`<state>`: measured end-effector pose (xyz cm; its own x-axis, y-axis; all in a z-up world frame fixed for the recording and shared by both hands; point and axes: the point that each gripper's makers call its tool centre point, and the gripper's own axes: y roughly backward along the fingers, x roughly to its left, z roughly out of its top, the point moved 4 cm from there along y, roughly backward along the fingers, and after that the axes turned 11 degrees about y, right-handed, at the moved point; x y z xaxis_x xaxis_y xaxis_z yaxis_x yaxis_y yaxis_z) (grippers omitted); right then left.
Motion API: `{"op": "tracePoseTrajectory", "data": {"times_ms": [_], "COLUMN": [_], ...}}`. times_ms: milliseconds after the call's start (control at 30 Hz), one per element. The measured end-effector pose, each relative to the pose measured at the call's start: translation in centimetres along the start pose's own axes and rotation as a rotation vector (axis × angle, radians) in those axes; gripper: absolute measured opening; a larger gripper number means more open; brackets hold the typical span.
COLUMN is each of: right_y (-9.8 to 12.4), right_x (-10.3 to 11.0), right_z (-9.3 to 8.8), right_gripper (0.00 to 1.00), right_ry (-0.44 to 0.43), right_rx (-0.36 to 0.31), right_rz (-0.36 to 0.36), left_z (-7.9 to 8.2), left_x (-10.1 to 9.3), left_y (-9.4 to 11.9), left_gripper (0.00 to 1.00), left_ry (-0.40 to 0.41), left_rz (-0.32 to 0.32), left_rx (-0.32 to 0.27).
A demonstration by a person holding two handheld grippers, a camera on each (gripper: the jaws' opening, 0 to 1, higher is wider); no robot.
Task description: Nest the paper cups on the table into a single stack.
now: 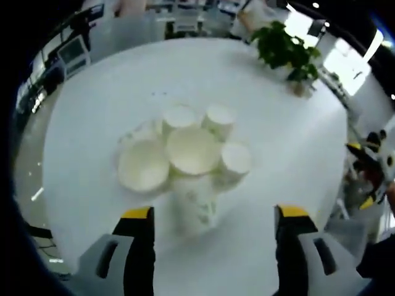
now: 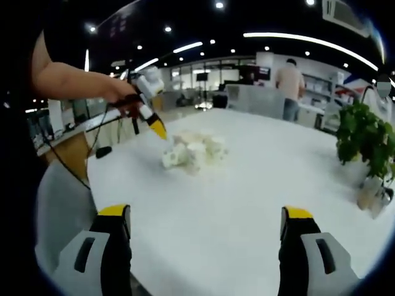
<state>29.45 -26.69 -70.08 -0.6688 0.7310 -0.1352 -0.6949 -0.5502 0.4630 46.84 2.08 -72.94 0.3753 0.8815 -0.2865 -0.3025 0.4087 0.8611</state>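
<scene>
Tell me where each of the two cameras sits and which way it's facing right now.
Left gripper view: rides the left gripper, above the paper cups, looking steeply down at the white table; its open jaws rise from the bottom.
Right gripper view: rides the right gripper, low at the table edge, looking across; its open jaws show, plus the person's arm.
Shared: cups, table, potted plant, and each shows the other gripper.

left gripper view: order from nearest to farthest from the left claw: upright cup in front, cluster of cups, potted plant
1. Upright cup: just ahead, between the open jaws of the left claw.
2. Cluster of cups: behind it, mid-table.
3. Potted plant: far table edge, upper right.
</scene>
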Motion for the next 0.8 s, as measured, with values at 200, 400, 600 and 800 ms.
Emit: {"op": "tracePoseTrajectory", "data": {"times_ms": [200, 400, 600, 800], "right_y": [-0.1, -0.1, 0.4, 0.6], "right_x": [-0.1, 0.0, 0.0, 0.0], "right_z": [-0.2, -0.7, -1.4, -1.9], "right_gripper": [1.00, 1.00, 1.00, 0.99], "right_ry": [-0.012, -0.015, -0.029, -0.040], "right_rx": [-0.005, -0.003, 0.007, 0.015], "right_rz": [-0.005, -0.007, -0.013, -0.016], "left_z": [-0.5, -1.0, -1.2, -0.6], "left_x": [0.6, 1.1, 1.7, 1.9], "left_y": [-1.6, -3.3, -5.0, -5.2], "left_gripper": [0.67, 0.63, 0.60, 0.55], "left_ry": [0.064, 0.123, 0.137, 0.133], "left_rz": [0.009, 0.009, 0.037, 0.064], "left_rx": [0.030, 0.056, 0.055, 0.015]}}
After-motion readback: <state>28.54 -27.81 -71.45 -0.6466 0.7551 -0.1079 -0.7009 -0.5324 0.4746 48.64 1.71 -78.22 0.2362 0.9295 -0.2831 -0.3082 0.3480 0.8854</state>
